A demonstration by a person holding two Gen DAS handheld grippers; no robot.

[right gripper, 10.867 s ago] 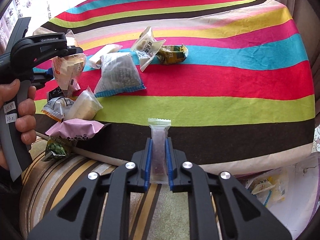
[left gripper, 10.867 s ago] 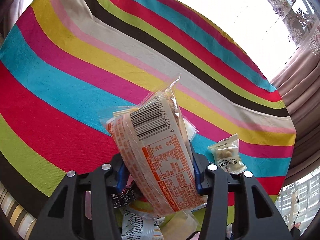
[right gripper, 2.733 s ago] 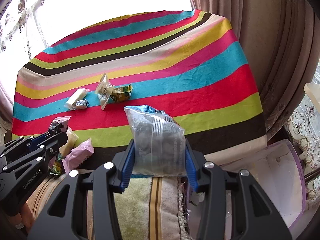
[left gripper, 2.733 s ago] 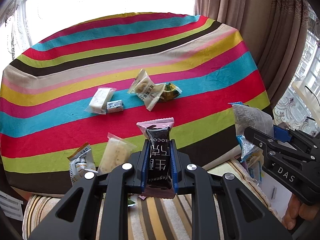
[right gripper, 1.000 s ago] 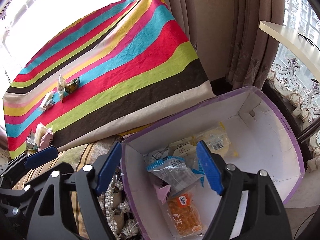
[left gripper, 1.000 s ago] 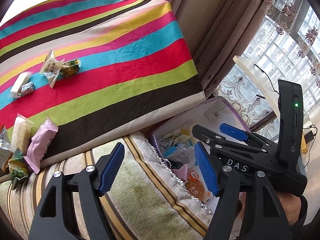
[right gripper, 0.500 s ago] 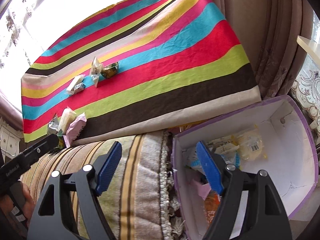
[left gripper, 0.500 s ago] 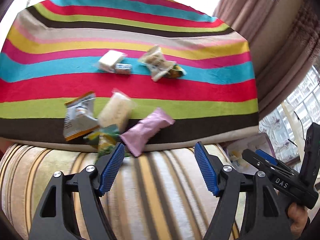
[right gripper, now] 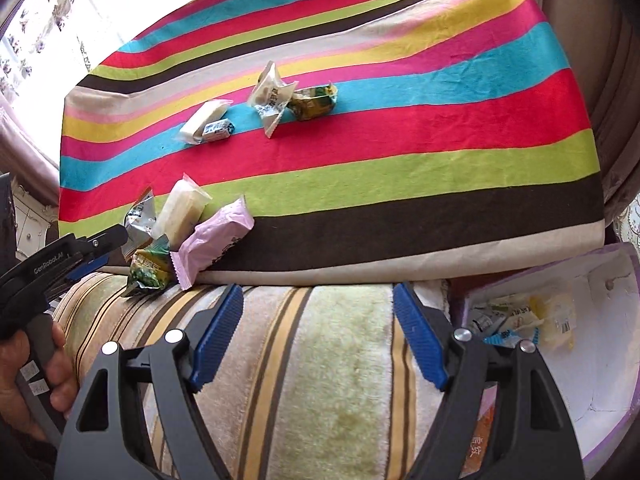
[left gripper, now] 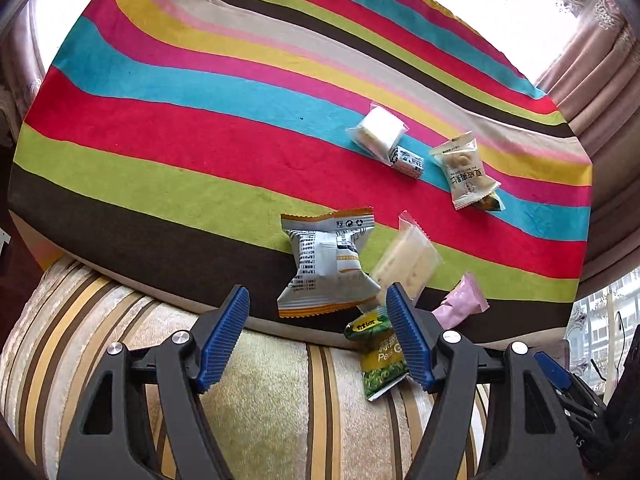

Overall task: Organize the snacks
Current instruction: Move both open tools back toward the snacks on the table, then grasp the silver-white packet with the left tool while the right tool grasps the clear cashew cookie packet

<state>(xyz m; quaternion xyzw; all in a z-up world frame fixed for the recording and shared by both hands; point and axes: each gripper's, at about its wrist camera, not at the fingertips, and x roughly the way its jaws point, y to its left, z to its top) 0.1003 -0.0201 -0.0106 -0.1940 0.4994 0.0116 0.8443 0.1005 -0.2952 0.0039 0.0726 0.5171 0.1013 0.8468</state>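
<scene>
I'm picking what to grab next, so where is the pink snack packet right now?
In the right wrist view the pink snack packet lies lower left, at the striped cloth's near edge, beside the green pea packet.

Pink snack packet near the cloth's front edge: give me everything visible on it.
The pink packet is a pillow-style wrapper, glossy pale pink, looks like plastic film, with crimped serrated end seals and dark print too small to read. It looks sealed and full. It lies tilted at the striped cloth's near edge, its lower end overhanging toward the sofa arm. It leans against the clear packet and the green packet. No tongs touch it.
</scene>
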